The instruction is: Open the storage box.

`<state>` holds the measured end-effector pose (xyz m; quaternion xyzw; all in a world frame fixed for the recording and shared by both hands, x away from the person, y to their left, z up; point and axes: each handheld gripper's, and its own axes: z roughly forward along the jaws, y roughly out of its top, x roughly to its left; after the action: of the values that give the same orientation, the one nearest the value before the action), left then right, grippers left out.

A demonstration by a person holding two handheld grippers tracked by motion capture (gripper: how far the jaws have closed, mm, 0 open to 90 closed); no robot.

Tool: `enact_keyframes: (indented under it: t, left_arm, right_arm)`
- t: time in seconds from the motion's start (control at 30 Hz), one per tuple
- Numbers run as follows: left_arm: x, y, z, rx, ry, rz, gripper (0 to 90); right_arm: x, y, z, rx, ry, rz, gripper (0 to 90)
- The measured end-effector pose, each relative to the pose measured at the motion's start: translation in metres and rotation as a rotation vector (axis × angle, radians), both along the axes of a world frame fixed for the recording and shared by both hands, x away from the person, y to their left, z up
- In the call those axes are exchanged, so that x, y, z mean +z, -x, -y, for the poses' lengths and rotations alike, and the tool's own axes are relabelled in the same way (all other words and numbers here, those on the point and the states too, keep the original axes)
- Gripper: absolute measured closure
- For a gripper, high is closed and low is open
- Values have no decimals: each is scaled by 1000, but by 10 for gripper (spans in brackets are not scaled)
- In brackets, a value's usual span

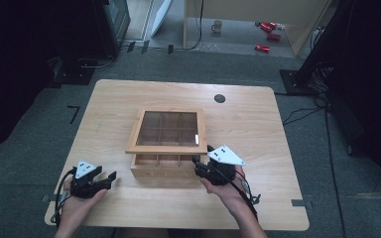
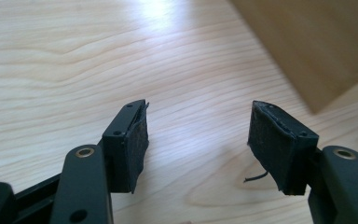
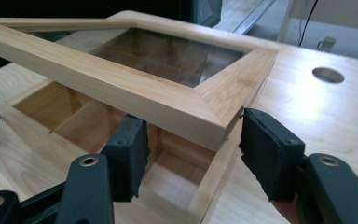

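— Starting with the right gripper point(image 3: 193, 140): pinched on the near right corner of the lid point(image 3: 121, 84), one pad tucked under the front rail, the other against the corner's outer edge.
— Why that corner?
— Probably for leverage. Farthest from the far edge, so easiest for tipping the front up, with the back edge down on the box point(image 3: 219, 172).
— And the left gripper point(image 2: 198, 140)?
— Partly open, holding nothing, low over bare table point(image 2: 74, 56) just beside the box's near left corner. Seemingly kept free to steady the box or reach inside.
— Box position?
— Middle of the table, near compartments exposed under the tilted glass pane. Nothing visible in them.
— Beyond?
— Round hole point(image 1: 220, 98) in the tabletop past the box, then floor with a mug point(image 1: 217, 26) and red cans point(image 1: 268, 29).
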<state>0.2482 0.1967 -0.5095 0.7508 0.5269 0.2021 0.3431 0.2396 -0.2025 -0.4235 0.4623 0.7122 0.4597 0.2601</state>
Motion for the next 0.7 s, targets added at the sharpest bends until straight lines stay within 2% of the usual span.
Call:
enact_keyframes:
  t: [0.07, 0.23, 0.33, 0.43, 0.47, 0.5, 0.53, 0.67, 0.7]
  left_arm:
    - [-3, 0, -1, 7, -8, -12, 384]
    - [-4, 0, -1, 6, -15, -4, 372]
    - [-7, 2, 2, 3, -40, 19, 366]
    - [-7, 3, 3, 6, -50, 24, 363]
    - [-7, 2, 3, 5, -43, 24, 363]
    - [-7, 2, 0, 5, -15, 19, 363]
    - [-7, 2, 0, 5, -15, 19, 363]
    - [-7, 1, -7, 18, 63, 8, 371]
    - [-7, 1, -7, 18, 63, 8, 372]
  right_arm:
    - [4, -2, 0, 0, -4, 11, 425]
    - [13, -8, 1, 1, -6, 32, 416]
    - [20, -14, 2, 1, -4, 48, 409]
    - [27, -20, 2, 2, 11, 64, 407]
    - [33, -26, 2, 1, 19, 74, 406]
    - [35, -28, 2, 1, 19, 76, 406]
    - [35, -28, 2, 1, 19, 76, 406]
    - [45, -41, 2, -11, 21, 107, 407]
    - [46, -44, 2, -9, 17, 110, 407]
